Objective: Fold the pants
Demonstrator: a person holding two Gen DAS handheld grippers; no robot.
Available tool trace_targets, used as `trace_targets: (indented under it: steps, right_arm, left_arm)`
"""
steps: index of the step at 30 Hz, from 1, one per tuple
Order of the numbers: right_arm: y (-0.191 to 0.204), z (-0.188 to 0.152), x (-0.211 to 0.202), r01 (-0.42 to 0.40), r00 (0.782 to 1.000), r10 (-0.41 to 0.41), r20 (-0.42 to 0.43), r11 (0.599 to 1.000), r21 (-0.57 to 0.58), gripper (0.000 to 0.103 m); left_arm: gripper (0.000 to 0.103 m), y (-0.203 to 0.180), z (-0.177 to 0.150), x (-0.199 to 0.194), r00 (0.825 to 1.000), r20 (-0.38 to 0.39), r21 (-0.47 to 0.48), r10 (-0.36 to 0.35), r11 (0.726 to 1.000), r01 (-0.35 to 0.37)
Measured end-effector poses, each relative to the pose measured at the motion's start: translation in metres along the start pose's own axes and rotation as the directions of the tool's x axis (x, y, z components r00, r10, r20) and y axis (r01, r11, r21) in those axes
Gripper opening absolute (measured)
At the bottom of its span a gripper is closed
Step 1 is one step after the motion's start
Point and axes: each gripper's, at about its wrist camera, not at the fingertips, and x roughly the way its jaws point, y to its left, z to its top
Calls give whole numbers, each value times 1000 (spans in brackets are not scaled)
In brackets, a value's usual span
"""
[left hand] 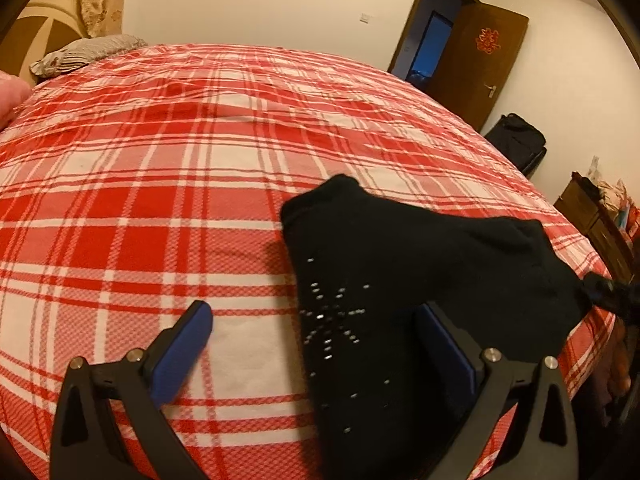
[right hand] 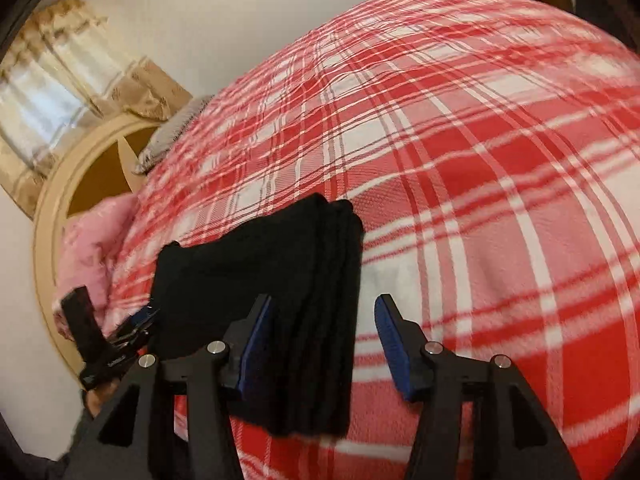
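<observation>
The black pants (left hand: pixel 400 248) lie folded into a thick stack on the red-and-white plaid bed (left hand: pixel 160 160), near its front right corner. Small shiny studs dot the top layer. My left gripper (left hand: pixel 316 316) is open wide over the stack's left edge, with its right finger on the cloth and its left finger over bare bedspread. In the right wrist view the pants (right hand: pixel 260 264) show their layered folded edge. My right gripper (right hand: pixel 324 308) is open. The stack's edge sits against its left pad, and the right pad (right hand: pixel 390 332) stands apart over the bed (right hand: pixel 480 160).
A grey pillow (left hand: pixel 88 54) and a round headboard (right hand: pixel 52 208) are at the bed's far end, and a pink blanket (right hand: pixel 92 240) lies beside them. An open brown door (left hand: pixel 476 60), a black bag (left hand: pixel 516 140) and a wooden cabinet (left hand: pixel 600 216) stand beyond the right side.
</observation>
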Motion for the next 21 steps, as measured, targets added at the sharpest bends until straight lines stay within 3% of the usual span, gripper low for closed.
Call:
trace_targets:
  steps: [9, 21]
  right_arm:
    - [5, 3, 16, 34, 999, -33, 9, 999, -30, 53]
    - [3, 2, 19, -1, 1000, 1, 23, 1000, 4, 38]
  left_arm:
    - [103, -15, 2, 12, 1000, -4, 79, 15, 997, -14]
    - [103, -14, 4, 17, 1000, -12, 114, -6, 993, 8]
